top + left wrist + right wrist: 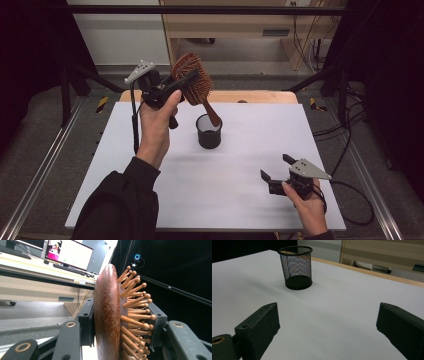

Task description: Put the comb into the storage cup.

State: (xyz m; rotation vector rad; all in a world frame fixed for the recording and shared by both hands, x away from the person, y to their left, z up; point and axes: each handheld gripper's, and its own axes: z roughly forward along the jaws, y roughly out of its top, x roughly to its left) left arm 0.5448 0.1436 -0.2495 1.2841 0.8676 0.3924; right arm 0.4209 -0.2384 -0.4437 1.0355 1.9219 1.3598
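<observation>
A wooden paddle hairbrush (197, 90) with wooden pins is held up over the back of the table, and my left gripper (186, 80) is shut on its head. In the left gripper view the jaws clamp the brush (107, 315) across its back and its pins. Its handle slants down to the right, and the tip hangs over the mouth of a black mesh cup (209, 132). My right gripper (276, 167) rests low at the front right, open with nothing between its jaws. In the right gripper view the cup (295, 267) stands upright some way ahead of that gripper (329, 322).
A white sheet covers the table (250, 200), and a wooden edge (260, 96) shows at the back. Black frame bars and cables run along both sides. A desk with a monitor (68, 253) stands beyond the table.
</observation>
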